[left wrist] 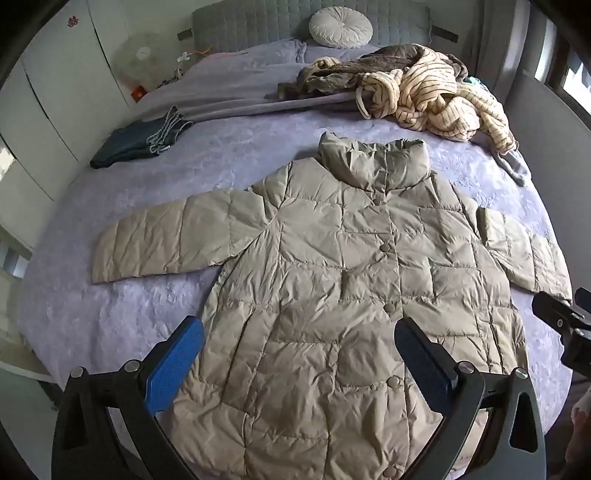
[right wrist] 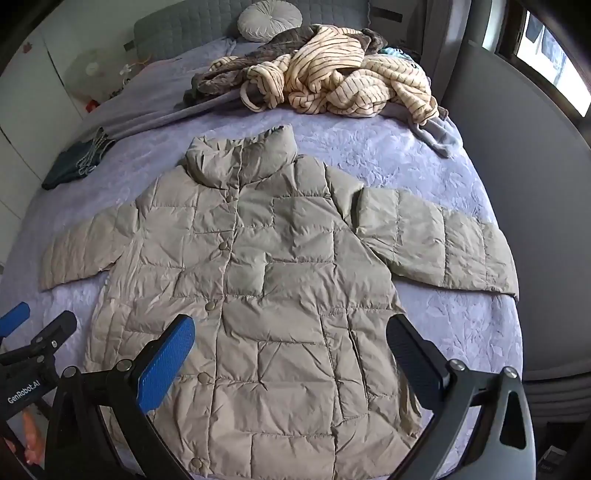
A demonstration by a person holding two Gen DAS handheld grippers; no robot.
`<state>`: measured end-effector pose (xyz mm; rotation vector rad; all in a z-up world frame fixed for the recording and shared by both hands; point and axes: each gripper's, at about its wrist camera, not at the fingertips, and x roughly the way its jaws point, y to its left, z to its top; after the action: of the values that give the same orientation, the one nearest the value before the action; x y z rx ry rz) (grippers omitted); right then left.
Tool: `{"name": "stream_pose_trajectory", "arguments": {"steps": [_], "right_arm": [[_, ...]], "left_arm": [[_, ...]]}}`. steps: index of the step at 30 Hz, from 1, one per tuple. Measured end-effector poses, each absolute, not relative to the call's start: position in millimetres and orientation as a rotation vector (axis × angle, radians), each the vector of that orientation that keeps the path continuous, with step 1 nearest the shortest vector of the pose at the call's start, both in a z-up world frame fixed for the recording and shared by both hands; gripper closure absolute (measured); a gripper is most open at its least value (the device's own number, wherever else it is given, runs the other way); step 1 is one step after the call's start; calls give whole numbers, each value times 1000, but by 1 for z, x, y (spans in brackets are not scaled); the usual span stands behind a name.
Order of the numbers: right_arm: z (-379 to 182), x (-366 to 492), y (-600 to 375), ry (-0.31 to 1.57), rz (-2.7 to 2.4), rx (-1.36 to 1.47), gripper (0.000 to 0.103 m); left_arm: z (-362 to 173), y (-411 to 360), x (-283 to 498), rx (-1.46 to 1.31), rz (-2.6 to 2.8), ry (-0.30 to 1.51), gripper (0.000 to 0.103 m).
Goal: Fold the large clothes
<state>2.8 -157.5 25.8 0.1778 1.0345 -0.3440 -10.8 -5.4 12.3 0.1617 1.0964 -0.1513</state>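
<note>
A beige quilted puffer coat (left wrist: 332, 280) lies flat on the bed, front up, buttoned, collar toward the headboard and both sleeves spread out. It also fills the right wrist view (right wrist: 266, 280). My left gripper (left wrist: 299, 343) is open and empty, held above the coat's lower left part. My right gripper (right wrist: 290, 339) is open and empty above the coat's lower right part. The right gripper shows at the right edge of the left wrist view (left wrist: 565, 321). The left gripper shows at the left edge of the right wrist view (right wrist: 33, 332).
The bed has a lilac cover (left wrist: 240, 147). A pile of striped cream and grey-brown clothes (left wrist: 424, 88) lies near the headboard. Folded dark clothes (left wrist: 136, 144) sit at the far left. A round cushion (left wrist: 340, 27) leans on the headboard. White wardrobes (left wrist: 55, 92) stand left.
</note>
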Motion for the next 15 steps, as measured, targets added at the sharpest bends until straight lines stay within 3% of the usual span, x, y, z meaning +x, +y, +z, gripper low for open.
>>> {"name": "stream_pose_trajectory", "arguments": {"steps": [15], "right_arm": [[21,2,-149,1024,-372,168,0]], "left_arm": [[15,-11,-11,161,-153,1094,0]]}}
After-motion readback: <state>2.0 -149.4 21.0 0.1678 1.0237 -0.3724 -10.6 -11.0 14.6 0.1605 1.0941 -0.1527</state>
